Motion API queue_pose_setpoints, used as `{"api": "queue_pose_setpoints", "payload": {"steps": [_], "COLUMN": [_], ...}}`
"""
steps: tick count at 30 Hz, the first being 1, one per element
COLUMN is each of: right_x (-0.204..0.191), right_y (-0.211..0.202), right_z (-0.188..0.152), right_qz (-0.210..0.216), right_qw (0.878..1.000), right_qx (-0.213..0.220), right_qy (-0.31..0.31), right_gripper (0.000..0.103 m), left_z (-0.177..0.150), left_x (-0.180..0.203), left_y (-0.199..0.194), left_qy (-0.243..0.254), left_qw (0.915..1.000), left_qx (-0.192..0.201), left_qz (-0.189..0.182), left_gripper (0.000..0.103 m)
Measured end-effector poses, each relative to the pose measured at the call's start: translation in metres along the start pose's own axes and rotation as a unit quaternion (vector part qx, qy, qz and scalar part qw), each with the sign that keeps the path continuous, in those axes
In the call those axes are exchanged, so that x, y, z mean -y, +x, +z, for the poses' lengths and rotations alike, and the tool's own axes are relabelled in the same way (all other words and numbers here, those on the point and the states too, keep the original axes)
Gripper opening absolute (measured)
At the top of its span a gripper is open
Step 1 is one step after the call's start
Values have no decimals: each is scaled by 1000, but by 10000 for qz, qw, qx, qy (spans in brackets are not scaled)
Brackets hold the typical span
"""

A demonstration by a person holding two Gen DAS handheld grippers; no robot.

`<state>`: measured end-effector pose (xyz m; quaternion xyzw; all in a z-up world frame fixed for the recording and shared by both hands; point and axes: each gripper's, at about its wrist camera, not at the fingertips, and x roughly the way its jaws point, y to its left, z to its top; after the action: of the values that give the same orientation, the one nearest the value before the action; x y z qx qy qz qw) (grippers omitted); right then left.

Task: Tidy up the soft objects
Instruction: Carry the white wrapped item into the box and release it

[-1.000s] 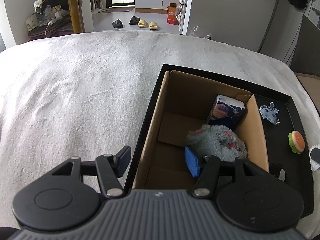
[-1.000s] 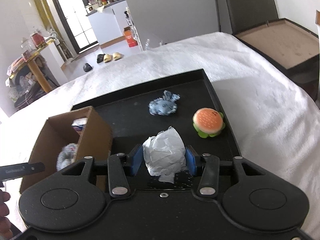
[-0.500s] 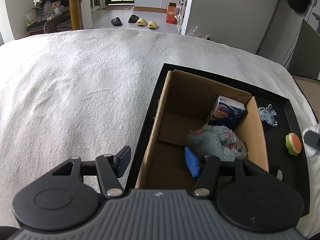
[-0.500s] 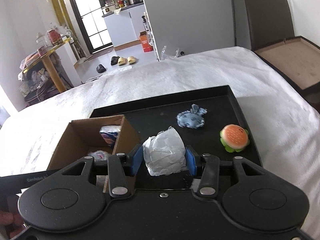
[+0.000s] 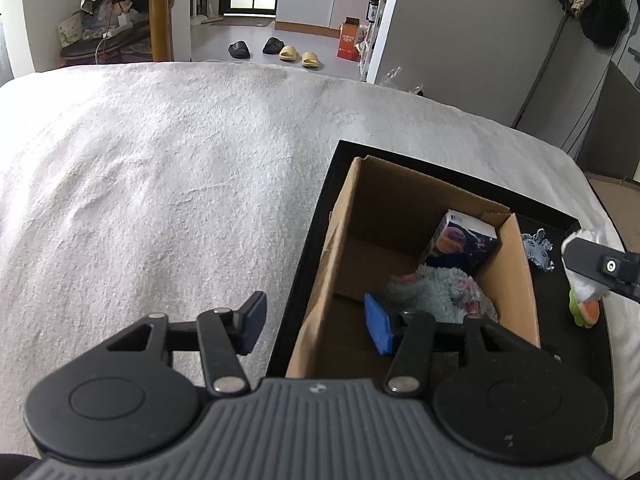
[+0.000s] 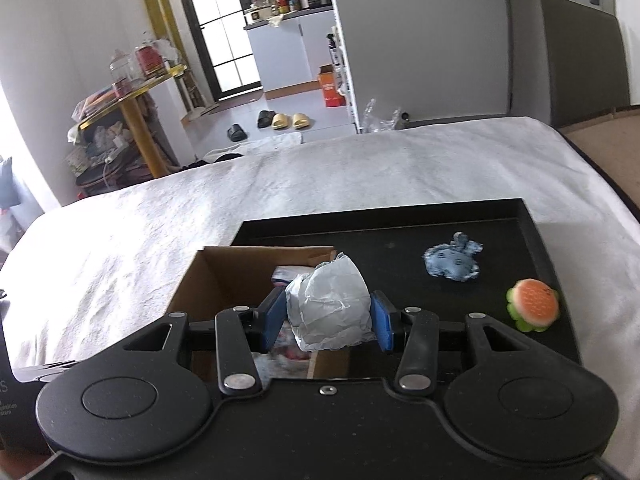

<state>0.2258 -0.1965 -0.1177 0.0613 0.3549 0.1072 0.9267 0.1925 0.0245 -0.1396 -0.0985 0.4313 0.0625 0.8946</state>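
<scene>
The left gripper [image 5: 314,326] straddles the cardboard box's [image 5: 320,280] left wall, its jaws closing without pressing it. Inside lies a fluffy grey plush [image 5: 444,290]. The right gripper [image 6: 328,314] clamps crumpled white paper [image 6: 330,308] above the box's right edge.

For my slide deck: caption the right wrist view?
Right gripper carries crumpled paper above the box; two soft toys remain on the tray.

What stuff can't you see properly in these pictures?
- Cardboard box floor, near end: left wrist view, hidden behind the left gripper, jaws closing on nothing.
- Fluffy grey toy: right wrist view, blurred behind the crumpled white paper.
- Burger toy: left wrist view, partly covered by the right gripper.
</scene>
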Motion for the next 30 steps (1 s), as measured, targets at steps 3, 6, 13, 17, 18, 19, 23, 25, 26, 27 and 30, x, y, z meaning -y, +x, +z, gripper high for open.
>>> {"api": "queue_pose_setpoints", "payload": {"steps": [3, 6, 13, 17, 18, 19, 23, 25, 26, 27, 30], "right_x": [-9, -18, -41, -57, -62, -65, -77, -79, -79, -77, -74], "right_y": [4, 8, 21, 30, 32, 33, 37, 38, 39, 39, 39], "right_z": [0, -1, -1, 0, 0, 0, 1, 1, 1, 1, -1], "right_qz": [46, 108, 234, 306, 330, 349, 416, 406, 387, 366, 248], "right_qw": [10000, 9999, 9996, 9992, 9990, 9989, 9986, 9988, 9990, 9991, 9994], "right_qx": [-23, -56, -176, -223, -240, -252, -244, -208, -182, -193, -227], "right_qy": [-2, -57, -61, -133, -161, -182, -231, -189, -148, -105, -92], "right_gripper": [45, 45, 45, 45, 45, 45, 46, 47, 50, 53, 58], "left_z": [0, 0, 0, 1, 1, 2, 1, 1, 2, 2, 3], "left_x": [-5, -10, -16, -23, -25, -26, -31, -32, -32, -32, -31], "left_y": [2, 3, 8, 10, 10, 11, 12, 12, 11, 11, 9], "left_qy": [-53, -118, -257, -426, -470, -505, -589, -615, -626, -631, -662], "left_qw": [10000, 9998, 9985, 9969, 9964, 9960, 9949, 9945, 9942, 9941, 9941], "left_qx": [-23, -49, -149, -200, -219, -233, -262, -271, -276, -276, -276], "left_qz": [-65, -179, -462, -623, -667, -698, -779, -809, -831, -838, -814], "left_gripper": [44, 34, 16, 15, 15, 15, 15, 15, 16, 16, 16]}}
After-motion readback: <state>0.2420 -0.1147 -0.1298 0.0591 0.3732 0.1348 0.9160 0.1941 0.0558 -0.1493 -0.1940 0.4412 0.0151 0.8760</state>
